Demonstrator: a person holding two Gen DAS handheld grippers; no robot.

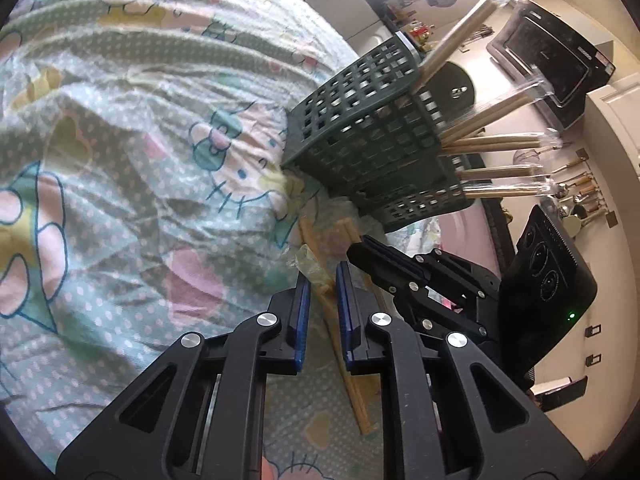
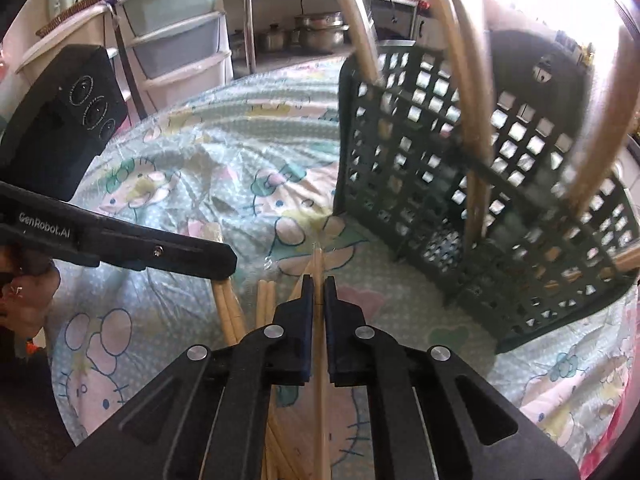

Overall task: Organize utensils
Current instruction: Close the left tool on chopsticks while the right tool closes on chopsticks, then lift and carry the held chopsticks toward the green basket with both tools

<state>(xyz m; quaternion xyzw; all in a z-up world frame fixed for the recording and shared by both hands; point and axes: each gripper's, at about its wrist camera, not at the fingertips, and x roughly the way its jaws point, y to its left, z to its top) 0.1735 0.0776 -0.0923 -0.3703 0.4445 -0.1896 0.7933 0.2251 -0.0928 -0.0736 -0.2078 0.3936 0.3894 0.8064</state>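
- Green basket (image 2: 472,200) on the tablecloth already holds several wrapped chopsticks (image 1: 496,142).
- Right gripper (image 2: 318,284) clenched on one chopstick (image 2: 319,360), just beside basket.
- Left gripper (image 1: 322,280) released, empty, over loose chopsticks (image 1: 352,384) near basket.
- A few left.

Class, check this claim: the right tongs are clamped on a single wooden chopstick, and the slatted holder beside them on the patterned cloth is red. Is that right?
Only the colour is wrong. The right wrist view shows the holder is dark green, not red. The rest stands: the right tongs are closed on one wooden chopstick over the patterned cloth.
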